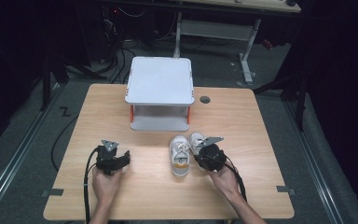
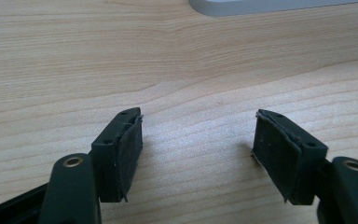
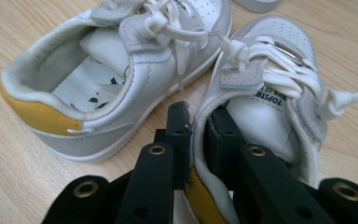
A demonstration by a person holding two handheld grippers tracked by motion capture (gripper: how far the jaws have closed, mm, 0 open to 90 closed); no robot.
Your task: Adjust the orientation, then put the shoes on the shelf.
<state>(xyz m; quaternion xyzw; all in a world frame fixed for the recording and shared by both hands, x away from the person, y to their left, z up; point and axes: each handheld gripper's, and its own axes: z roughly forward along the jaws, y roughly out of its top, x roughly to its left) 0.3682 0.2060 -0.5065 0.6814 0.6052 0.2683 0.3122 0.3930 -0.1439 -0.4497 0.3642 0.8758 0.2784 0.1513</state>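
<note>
We can read part of one label: upside-down dark letters "TOPSTER" on the tongue lining of the shoe (image 3: pixel 261 112) pinched at its heel, just beyond the right gripper (image 3: pixel 196 122). A second line beside them is too small to read.

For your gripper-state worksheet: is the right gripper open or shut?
Shut. In the right gripper view, the right gripper has its two black jaws pinching the heel collar of one white shoe, one jaw outside and one inside.

- Left gripper (image 1: pixel 121 161) rests low near the table's (image 1: pixel 242 196) front-left, jaws spread wide, empty.
- Right gripper (image 3: pixel 196 126) pinches a shoe's heel collar (image 3: pixel 200 154), near the front edge.
</note>
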